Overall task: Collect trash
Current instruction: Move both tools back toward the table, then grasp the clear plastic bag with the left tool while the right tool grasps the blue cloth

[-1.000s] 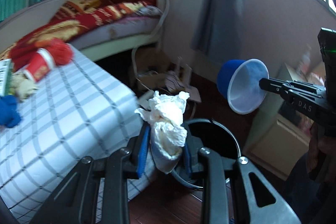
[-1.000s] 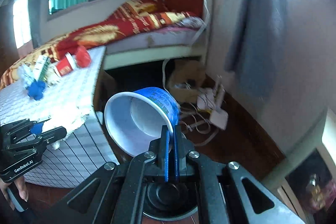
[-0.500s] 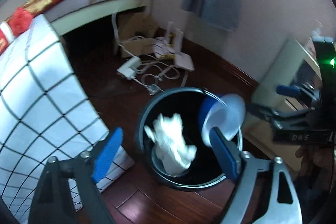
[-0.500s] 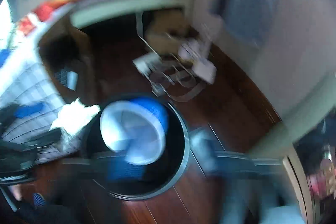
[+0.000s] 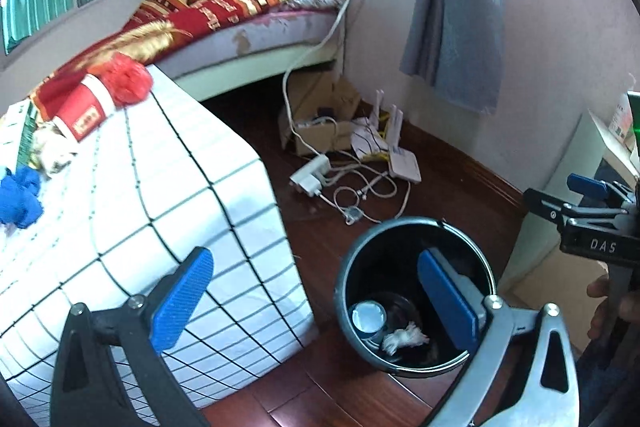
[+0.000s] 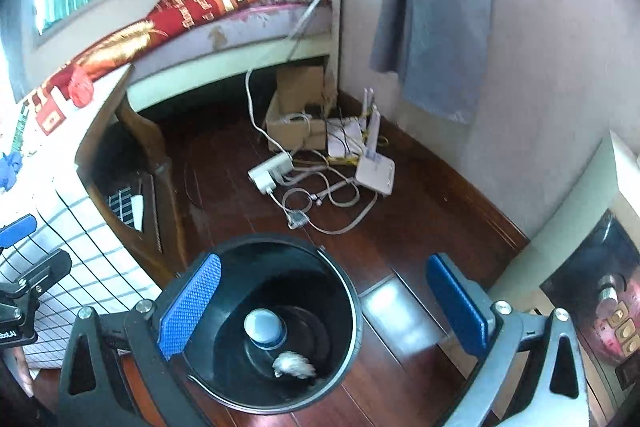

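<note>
Both tools, left tool (image 5: 316, 301) and right tool (image 6: 324, 301), had just spread, empty. The blue paper cup (image 6: 265, 327) and crumpled white tissue (image 6: 294, 365) lay inside the round black bin (image 6: 352, 311). Drop step complete; next likely requires reaching remaining litter on the checked counter (image 5: 132, 195).

The dark wooden floor (image 6: 420, 195) carries a black bin (image 6: 344, 291), which stands just beside the tabletop (image 5: 168, 195). Farther back on the boards lie a white power strip (image 6: 272, 171), loose cables (image 6: 320, 203), a white router (image 6: 376, 169) and an open cardboard box (image 6: 292, 123) near the bed (image 5: 256, 39). The tabletop, under a white checked cloth, holds a red cup (image 5: 82, 113) on its side, a red wad (image 5: 126, 81), crumpled tissue (image 5: 50, 153) and a blue wad (image 5: 18, 197).
</note>
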A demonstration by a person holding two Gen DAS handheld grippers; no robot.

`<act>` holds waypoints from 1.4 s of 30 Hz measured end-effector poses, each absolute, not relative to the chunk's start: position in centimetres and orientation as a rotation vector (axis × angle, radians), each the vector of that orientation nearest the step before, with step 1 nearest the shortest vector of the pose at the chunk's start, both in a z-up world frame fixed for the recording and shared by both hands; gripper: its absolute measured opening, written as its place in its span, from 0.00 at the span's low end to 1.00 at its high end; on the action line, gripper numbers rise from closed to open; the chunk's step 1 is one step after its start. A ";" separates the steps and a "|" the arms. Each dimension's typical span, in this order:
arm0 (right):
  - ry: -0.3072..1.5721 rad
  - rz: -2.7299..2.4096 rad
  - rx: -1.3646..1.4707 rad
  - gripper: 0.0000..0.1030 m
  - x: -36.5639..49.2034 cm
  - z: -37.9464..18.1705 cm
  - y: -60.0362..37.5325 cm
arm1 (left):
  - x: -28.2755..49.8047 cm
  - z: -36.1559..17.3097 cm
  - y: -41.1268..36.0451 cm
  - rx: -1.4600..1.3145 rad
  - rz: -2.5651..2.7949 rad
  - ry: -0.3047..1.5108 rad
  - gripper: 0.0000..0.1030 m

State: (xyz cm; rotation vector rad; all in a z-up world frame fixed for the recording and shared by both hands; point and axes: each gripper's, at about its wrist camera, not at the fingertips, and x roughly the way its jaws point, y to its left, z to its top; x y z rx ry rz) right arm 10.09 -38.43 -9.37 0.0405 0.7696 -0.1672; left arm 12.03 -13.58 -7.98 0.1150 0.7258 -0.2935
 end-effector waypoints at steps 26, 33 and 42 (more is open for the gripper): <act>0.647 0.127 -0.077 1.00 14.2 -3.9 -21.1 | 9.0 -2.7 5.1 -0.012 0.103 0.579 0.99; 0.613 0.246 -0.082 1.00 14.8 -2.2 -15.6 | 7.9 -2.5 9.3 -0.039 0.194 0.570 0.99; 0.577 0.365 -0.142 1.00 13.7 -1.3 -9.8 | 6.3 -1.8 12.7 -0.059 0.243 0.546 0.99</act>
